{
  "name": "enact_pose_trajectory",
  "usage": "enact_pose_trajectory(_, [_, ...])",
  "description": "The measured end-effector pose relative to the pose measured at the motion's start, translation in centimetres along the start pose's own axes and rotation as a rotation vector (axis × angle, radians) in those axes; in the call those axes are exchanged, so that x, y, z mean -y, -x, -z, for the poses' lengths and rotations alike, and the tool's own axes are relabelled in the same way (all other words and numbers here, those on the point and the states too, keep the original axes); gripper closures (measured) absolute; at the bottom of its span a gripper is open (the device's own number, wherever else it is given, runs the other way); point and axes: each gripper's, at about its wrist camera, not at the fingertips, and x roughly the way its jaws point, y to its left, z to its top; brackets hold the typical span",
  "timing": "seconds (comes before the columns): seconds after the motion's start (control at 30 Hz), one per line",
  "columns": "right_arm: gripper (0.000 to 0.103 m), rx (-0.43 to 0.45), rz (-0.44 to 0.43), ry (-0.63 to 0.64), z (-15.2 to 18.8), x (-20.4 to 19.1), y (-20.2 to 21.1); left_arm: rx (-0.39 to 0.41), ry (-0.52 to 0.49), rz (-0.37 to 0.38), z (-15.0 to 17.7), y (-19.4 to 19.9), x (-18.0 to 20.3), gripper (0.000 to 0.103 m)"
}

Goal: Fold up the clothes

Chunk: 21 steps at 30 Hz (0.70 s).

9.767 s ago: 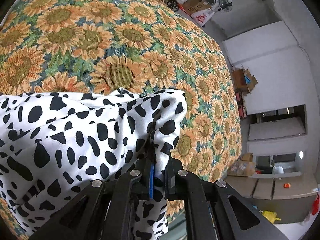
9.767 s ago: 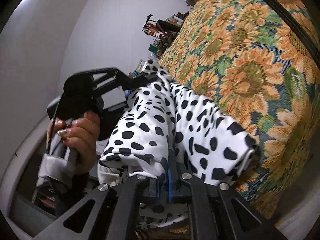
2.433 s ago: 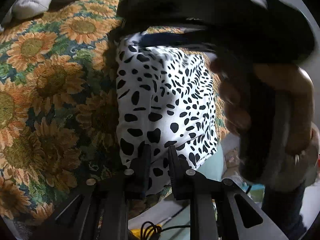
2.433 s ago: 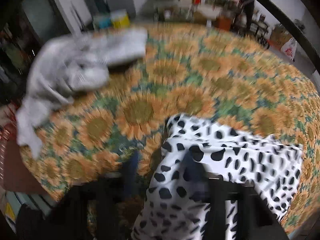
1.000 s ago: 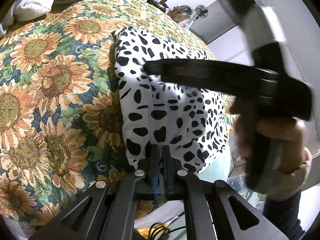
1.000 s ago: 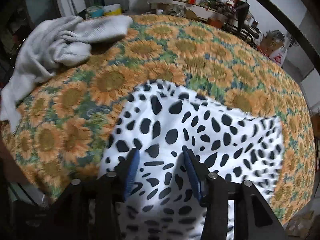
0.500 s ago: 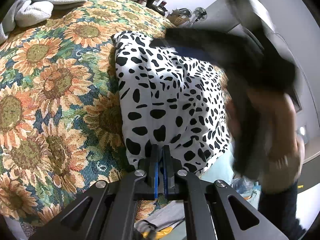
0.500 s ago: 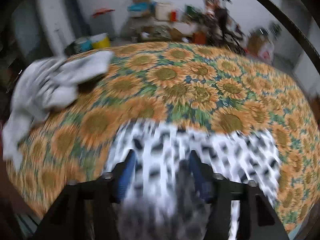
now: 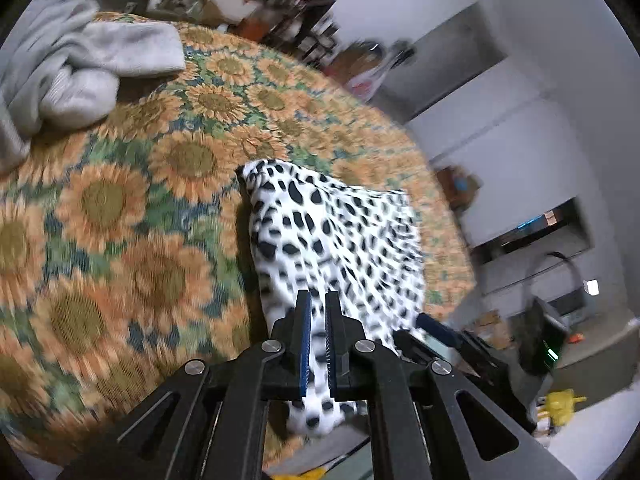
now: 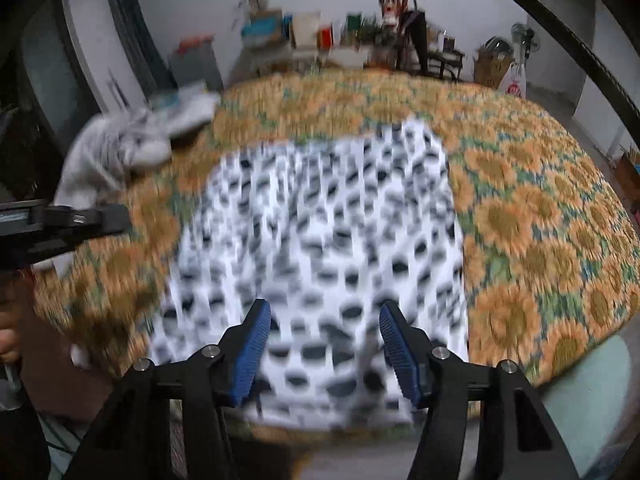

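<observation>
A white garment with black spots [image 9: 328, 236] lies folded as a flat rectangle near the front edge of the sunflower-cloth table [image 9: 100, 200]. My left gripper [image 9: 316, 320] hovers above its near part, its pads almost touching and holding nothing. In the right wrist view the spotted garment [image 10: 328, 220] fills the middle, blurred by motion. My right gripper [image 10: 324, 344] stands wide open over its near edge with nothing between the pads. The left gripper [image 10: 116, 216] shows at the left, clear of the cloth. A blue pad of the right gripper [image 9: 432, 326] shows low on the right.
A crumpled grey garment [image 9: 80, 60] lies at the far left of the table, and the same grey garment [image 10: 116, 148] shows in the right wrist view. The sunflower cloth [image 10: 520, 220] is bare to the right. Shelves and clutter [image 10: 360, 32] stand behind. A hand [image 10: 8, 336] is at the left edge.
My left gripper has drawn back and up from the spotted garment's near edge, letting it go. The right gripper has pulled back too and stays open. The garment rests flat.
</observation>
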Motion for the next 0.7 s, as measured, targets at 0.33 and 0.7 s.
enact_pose_trajectory(0.33, [0.046,0.005,0.003,-0.003,5.1,-0.2,-0.5,-0.055,0.047,-0.09,-4.6,-11.4,2.9,0.1])
enact_pose_trajectory(0.7, [0.043,0.11,-0.033,-0.082,3.2,4.2,3.5,0.037,-0.019,-0.045,1.4,-2.4,3.0,0.1])
